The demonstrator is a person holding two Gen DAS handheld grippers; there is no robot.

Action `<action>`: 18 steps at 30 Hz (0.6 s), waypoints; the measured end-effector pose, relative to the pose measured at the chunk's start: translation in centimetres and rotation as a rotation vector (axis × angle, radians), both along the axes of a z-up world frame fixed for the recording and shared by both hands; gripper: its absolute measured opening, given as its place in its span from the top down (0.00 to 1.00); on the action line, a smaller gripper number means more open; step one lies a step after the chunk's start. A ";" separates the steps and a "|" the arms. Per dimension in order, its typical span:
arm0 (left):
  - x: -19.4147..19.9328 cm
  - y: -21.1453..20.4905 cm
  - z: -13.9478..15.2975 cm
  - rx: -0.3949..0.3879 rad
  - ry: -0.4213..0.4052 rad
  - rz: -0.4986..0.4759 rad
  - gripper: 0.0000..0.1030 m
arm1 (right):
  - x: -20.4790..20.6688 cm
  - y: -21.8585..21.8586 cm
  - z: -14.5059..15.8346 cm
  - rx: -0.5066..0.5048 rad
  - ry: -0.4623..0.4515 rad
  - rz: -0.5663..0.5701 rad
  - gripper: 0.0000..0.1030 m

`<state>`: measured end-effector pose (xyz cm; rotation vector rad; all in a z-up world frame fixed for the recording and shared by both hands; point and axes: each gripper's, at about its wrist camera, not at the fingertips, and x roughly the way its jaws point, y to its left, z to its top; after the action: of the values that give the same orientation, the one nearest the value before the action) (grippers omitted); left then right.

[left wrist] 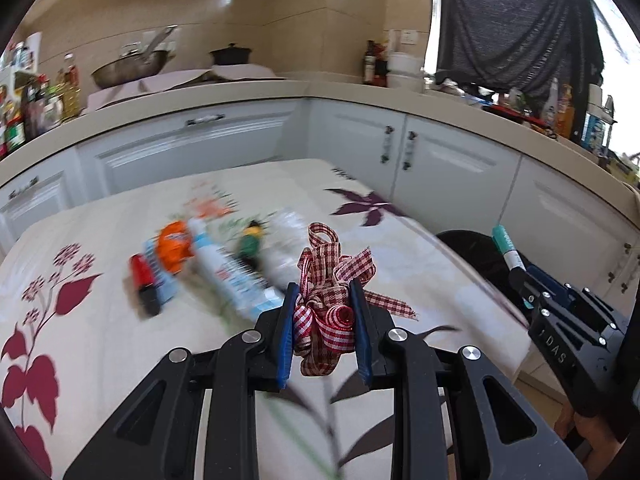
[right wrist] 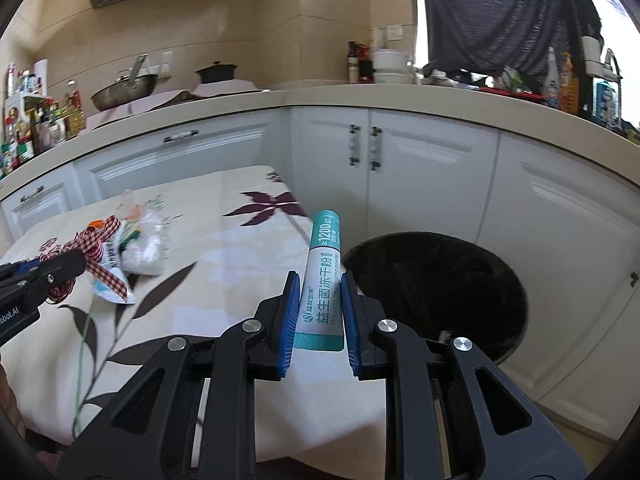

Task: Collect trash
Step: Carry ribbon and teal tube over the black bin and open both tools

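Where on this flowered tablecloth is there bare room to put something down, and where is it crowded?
Free: the tablecloth between the clear wrapper and the edge by the black bin, and the near-left stretch with red leaves. Crowded: the middle, where the orange packet, white tube and wrappers lie bunched.

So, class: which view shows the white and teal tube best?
The right wrist view: the tube stands large and sharp between the right gripper pads, its label readable. The left wrist view shows only its small upper part at the right edge, over the bin.
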<state>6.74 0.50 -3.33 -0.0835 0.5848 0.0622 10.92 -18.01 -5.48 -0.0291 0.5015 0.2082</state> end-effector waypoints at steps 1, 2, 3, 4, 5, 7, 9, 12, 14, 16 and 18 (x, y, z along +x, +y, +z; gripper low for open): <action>0.5 -0.6 0.1 -0.001 0.000 -0.015 0.75 | 0.2 -0.6 0.0 0.000 -0.002 -0.014 0.80; 0.9 -1.2 0.1 -0.004 -0.001 -0.026 0.75 | 0.3 -1.0 0.1 0.000 -0.003 -0.024 0.80; 1.4 -1.9 0.2 -0.005 -0.002 -0.041 0.75 | 0.5 -1.6 0.1 0.000 -0.004 -0.038 0.80; 1.7 -2.4 0.2 -0.003 -0.004 -0.050 0.75 | 0.7 -2.1 0.1 0.000 -0.005 -0.049 0.80; 2.2 -3.1 0.2 -0.001 -0.006 -0.061 0.75 | 0.9 -2.7 0.1 0.000 -0.006 -0.062 0.80; 3.0 -4.3 0.2 0.003 -0.008 -0.082 0.75 | 1.3 -3.8 0.1 -0.001 -0.008 -0.087 0.80; 3.8 -5.3 0.2 0.010 -0.007 -0.100 0.75 | 1.8 -4.8 0.0 -0.003 -0.008 -0.106 0.80; 5.2 -6.9 0.0 0.018 0.000 -0.126 0.75 | 2.4 -6.3 -0.1 -0.004 -0.007 -0.134 0.80; 6.1 -8.0 0.0 0.016 0.002 -0.142 0.75 | 2.8 -7.2 -0.2 -0.005 -0.006 -0.149 0.80; 7.0 -9.2 0.0 0.018 0.003 -0.158 0.75 | 3.3 -8.2 -0.2 -0.003 -0.006 -0.165 0.80; 7.8 -10.2 -0.1 0.020 0.004 -0.173 0.75 | 3.7 -8.9 -0.3 -0.002 -0.007 -0.177 0.80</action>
<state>14.51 -9.72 -3.40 -0.0128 0.5935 -0.0995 14.59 -26.93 -5.78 0.0129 0.4947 0.0347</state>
